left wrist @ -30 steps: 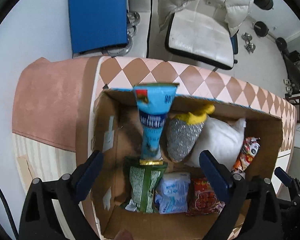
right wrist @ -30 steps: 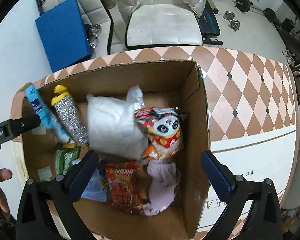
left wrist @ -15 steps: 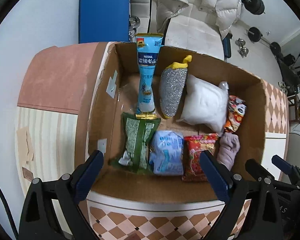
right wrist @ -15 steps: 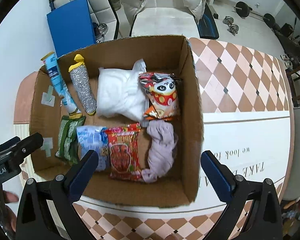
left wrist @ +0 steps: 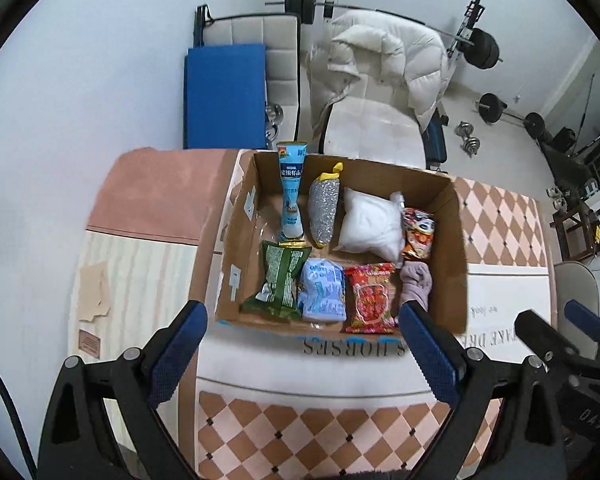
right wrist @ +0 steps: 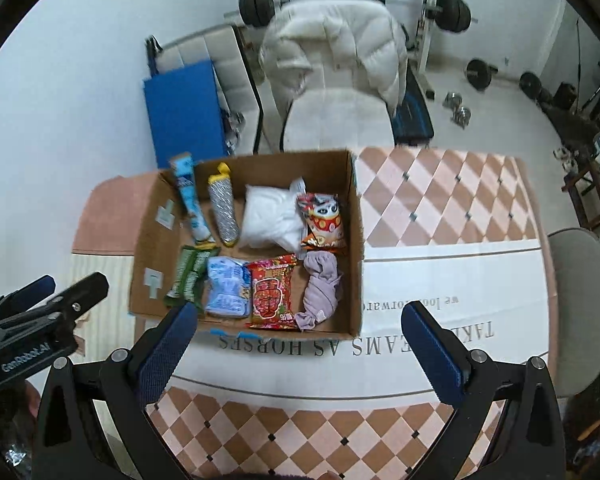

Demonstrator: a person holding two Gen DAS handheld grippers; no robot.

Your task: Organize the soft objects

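Observation:
A cardboard box [left wrist: 458,240] [right wrist: 354,208] stands on the table with soft items inside in two rows. The back row has a blue tube pack [left wrist: 292,196], a silver sponge pouch [left wrist: 323,210], a white bag [left wrist: 370,224] and a panda snack bag [left wrist: 418,234]. The front row has a green pack [left wrist: 280,280], a light blue pack [left wrist: 323,290], a red snack pack [left wrist: 370,300] and a mauve cloth [left wrist: 416,282]. My left gripper [left wrist: 302,352] and right gripper [right wrist: 300,354] are open and empty, held above the table in front of the box.
The table has a checked cloth [right wrist: 440,200] with a white lettered band [right wrist: 380,344]. Behind it stand a chair with a white puffer jacket [left wrist: 380,68], a blue mat [left wrist: 224,96] and gym weights [left wrist: 484,48]. A grey chair [right wrist: 576,268] is at the right.
Both grippers have pulled back and up from the box. The whole box and the table in front of it now show. The items in the box have not moved.

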